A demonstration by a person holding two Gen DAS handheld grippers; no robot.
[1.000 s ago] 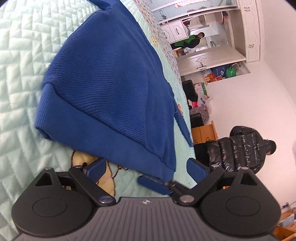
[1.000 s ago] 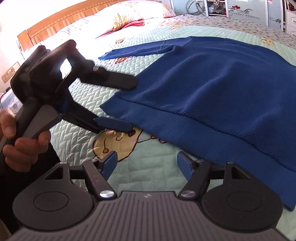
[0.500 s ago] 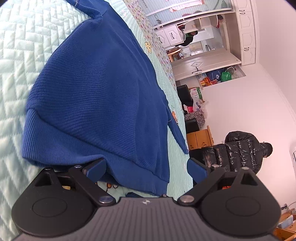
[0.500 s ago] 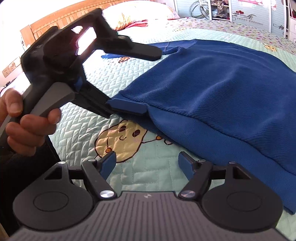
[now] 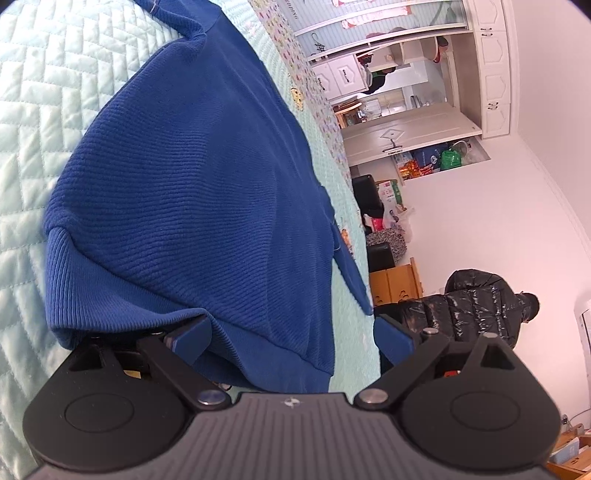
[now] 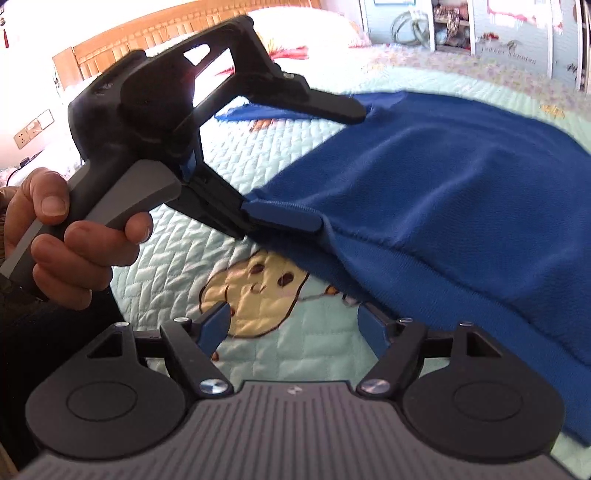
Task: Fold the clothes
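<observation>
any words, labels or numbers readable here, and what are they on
"DDING": end of a word on the patterned bed cover edge, top of the left wrist view; the start is cut off.
Lettering on the pale cabinet panel, right wrist view: too blurred to read.
Packets on the doorway floor: print too small to read.

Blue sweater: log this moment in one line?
sweater: flat on bed | left gripper: open, straddling hem corner | right gripper: open, empty
</observation>
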